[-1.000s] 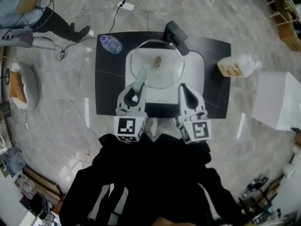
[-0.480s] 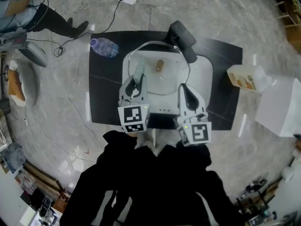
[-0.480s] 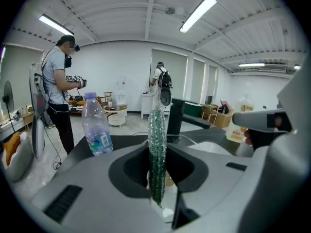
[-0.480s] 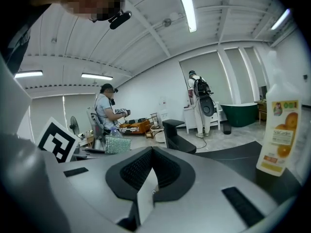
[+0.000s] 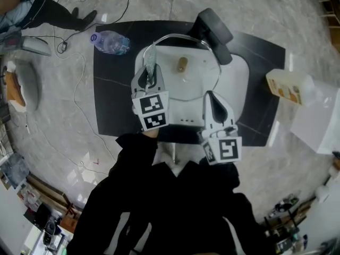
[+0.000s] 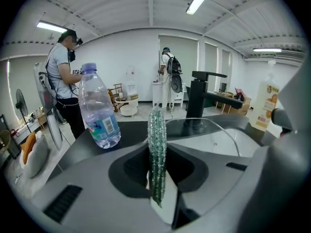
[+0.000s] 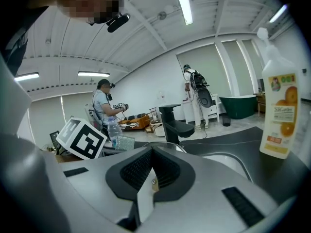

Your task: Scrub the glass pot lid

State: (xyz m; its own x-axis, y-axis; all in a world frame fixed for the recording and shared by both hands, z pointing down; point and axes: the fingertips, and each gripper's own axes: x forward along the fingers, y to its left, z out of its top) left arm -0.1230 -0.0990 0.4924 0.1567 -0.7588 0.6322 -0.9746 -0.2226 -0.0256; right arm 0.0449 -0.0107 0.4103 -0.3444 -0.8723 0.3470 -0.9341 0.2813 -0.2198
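Our left gripper (image 5: pixel 150 80) is clamped on a glittery green scrubber (image 6: pixel 157 130), which stands on edge between the jaws and sticks out past their tips. Seen from the head, the scrubber sits at the left rim of the glass lid (image 5: pixel 194 81); we cannot tell whether it touches the glass. The lid lies flat across the white sink (image 5: pixel 240 84), knob (image 5: pixel 182 64) up and near its middle, and its metal rim curves round toward the black faucet (image 5: pixel 215 28) at the far side. In the left gripper view the lid's rim arcs just beyond the scrubber to the right, with the faucet rising behind it. Our right gripper (image 5: pixel 211 97) hangs over the near right part of the sink, close to the lid's near edge, with its jaws together and nothing between them. The sink is set in a black counter (image 5: pixel 114 100). A water bottle (image 5: pixel 109 41) lies on the counter's far left corner, well apart from the lid. An orange-labelled detergent bottle (image 5: pixel 287 86) stands off the counter's right edge, beside a white box (image 5: pixel 319 121). Another person's legs (image 5: pixel 58 15) show on the floor at the top left, among loose cables.
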